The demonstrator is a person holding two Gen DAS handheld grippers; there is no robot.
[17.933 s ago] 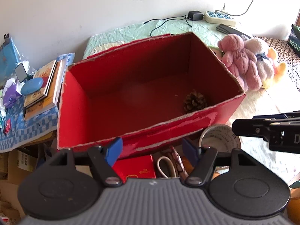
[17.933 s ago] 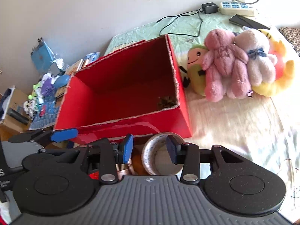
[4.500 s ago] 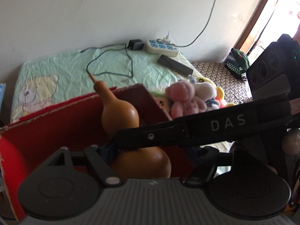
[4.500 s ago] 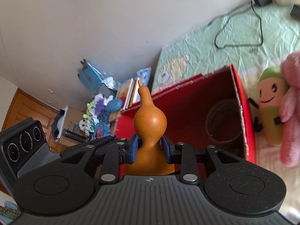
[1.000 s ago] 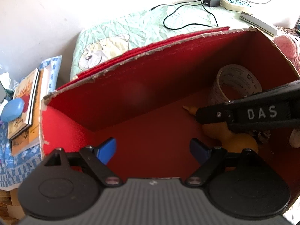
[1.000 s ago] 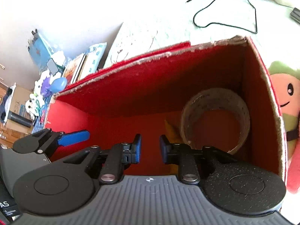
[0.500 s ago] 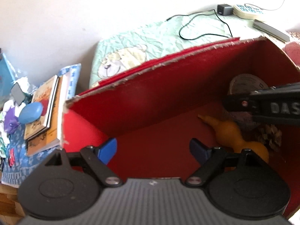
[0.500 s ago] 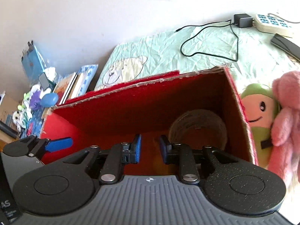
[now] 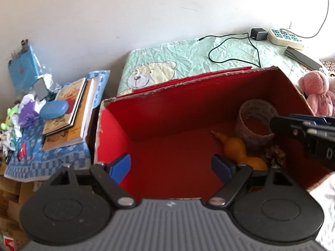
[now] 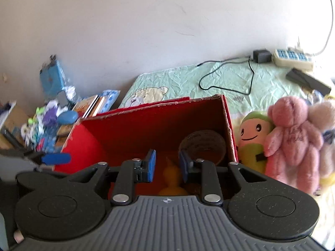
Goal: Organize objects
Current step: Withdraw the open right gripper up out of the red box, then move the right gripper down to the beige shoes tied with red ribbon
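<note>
While the open red cardboard box (image 9: 167,146) fills the middle of the left wrist view, a pale green bear-print bedsheet (image 9: 188,58) spreads behind it toward the upper right of the frame. Inside the box, at its right end, a wide roll of printed tape (image 9: 254,123) stands on edge, an orange bottle gourd (image 9: 236,146) lies on the floor just in front of it with its neck pointing left, and a brown pine cone (image 9: 275,156) sits just right of the gourd. A pink plush bear (image 10: 291,144) leans outside the box's right wall, at the right of the right wrist view. The left gripper (image 9: 170,166) has its jaws spread wide and empty; the right gripper (image 10: 166,167) has its jaws narrowly parted, holding nothing.
</note>
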